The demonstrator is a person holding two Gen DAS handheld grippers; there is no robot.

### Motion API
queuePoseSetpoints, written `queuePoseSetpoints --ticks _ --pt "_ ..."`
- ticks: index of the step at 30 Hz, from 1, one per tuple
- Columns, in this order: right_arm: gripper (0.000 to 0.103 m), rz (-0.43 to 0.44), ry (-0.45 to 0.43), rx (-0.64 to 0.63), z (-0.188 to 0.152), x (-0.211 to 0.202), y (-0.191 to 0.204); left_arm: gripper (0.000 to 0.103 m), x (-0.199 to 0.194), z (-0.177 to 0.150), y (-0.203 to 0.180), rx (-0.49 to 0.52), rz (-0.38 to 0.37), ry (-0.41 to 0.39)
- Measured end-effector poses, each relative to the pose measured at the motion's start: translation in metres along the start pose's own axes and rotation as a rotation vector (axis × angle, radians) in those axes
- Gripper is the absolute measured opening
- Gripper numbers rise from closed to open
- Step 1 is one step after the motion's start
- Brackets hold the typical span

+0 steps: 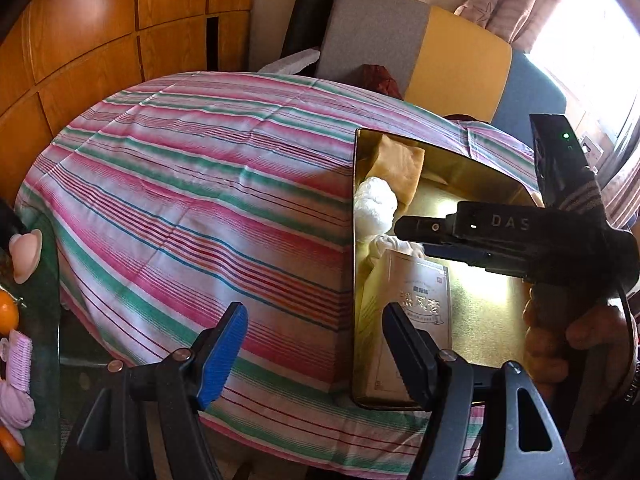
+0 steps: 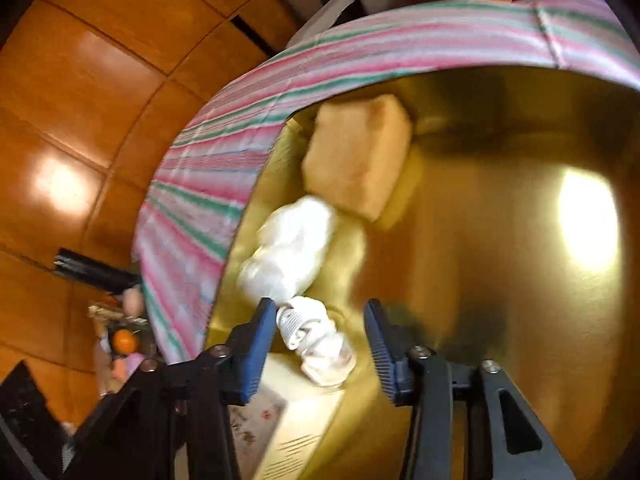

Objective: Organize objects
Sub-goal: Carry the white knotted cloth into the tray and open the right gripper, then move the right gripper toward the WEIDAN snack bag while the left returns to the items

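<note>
While its blue pads (image 2: 256, 354) stand apart, the right gripper (image 2: 320, 346) hangs over the gold box (image 2: 500, 240), with a white bundled item (image 2: 320, 344) lying loose between the jaws; no pad visibly presses on it, though the left pad sits just beside its ribbed end.

Contents beyond: a white plastic-wrapped lump (image 2: 288, 252), then a tan packet (image 2: 356, 156) near the far wall, and a printed carton (image 1: 408, 312) below the bundle.

Left gripper (image 1: 316, 344): fingers wide apart, nothing between them, one pad over the striped cloth (image 1: 192, 184), the other over the box's near rim.

Off the cloth's left edge: small pink and orange items, too small to identify.

Risk: the bundle may unroll or snag a pad if the jaws lift askew; the left gripper could nudge the box.
</note>
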State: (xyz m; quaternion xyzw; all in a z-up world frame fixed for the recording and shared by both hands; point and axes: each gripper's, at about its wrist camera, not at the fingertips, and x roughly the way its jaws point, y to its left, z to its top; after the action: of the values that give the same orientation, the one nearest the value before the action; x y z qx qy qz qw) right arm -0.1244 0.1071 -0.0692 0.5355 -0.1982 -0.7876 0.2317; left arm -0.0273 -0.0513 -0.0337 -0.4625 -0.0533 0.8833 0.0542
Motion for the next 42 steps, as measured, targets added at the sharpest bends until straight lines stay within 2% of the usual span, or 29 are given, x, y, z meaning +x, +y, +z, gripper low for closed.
queuePoseSetpoints --ticks 5,9,11,13,18,23,28,35,37,39,42 --pt "0.05 0.002 -0.039 -0.03 -0.005 -0.016 0.007 0.07 -0.003 0.0 -0.003 0.004 -0.004 -0.01" --pt "0.062 -0.025 -0.095 -0.054 -0.009 -0.042 0.008 0.07 -0.007 0.0 -0.008 0.018 0.001 -0.017" --pt "0.064 -0.054 -0.119 -0.084 -0.011 -0.06 0.008 0.07 -0.009 0.0 -0.011 0.033 0.009 -0.026" --pt "0.072 -0.095 -0.149 -0.124 -0.011 -0.078 0.007 0.07 -0.013 0.001 -0.016 0.048 0.007 -0.035" --pt "0.082 -0.192 -0.229 -0.169 -0.016 -0.132 -0.016 0.07 -0.025 0.004 -0.03 0.079 -0.009 -0.067" --pt "0.083 -0.297 -0.304 -0.119 -0.02 -0.192 -0.064 0.071 -0.03 0.006 -0.05 0.119 -0.031 -0.074" --pt "0.086 -0.437 -0.368 -0.028 -0.024 -0.246 -0.124 0.071 -0.033 0.006 -0.077 0.179 -0.057 -0.074" --pt "0.093 -0.702 -0.457 0.148 -0.042 -0.309 -0.228 0.071 -0.034 0.007 -0.13 0.286 -0.106 -0.069" --pt "0.093 -0.717 -0.492 0.276 -0.056 -0.322 -0.266 0.071 -0.035 0.007 -0.149 0.321 -0.138 -0.069" --pt "0.09 -0.728 -0.455 0.484 -0.066 -0.331 -0.305 0.071 -0.033 0.008 -0.171 0.353 -0.176 -0.064" --pt "0.091 -0.634 -0.52 0.61 -0.073 -0.349 -0.327 0.071 -0.026 0.008 -0.201 0.381 -0.219 -0.033"
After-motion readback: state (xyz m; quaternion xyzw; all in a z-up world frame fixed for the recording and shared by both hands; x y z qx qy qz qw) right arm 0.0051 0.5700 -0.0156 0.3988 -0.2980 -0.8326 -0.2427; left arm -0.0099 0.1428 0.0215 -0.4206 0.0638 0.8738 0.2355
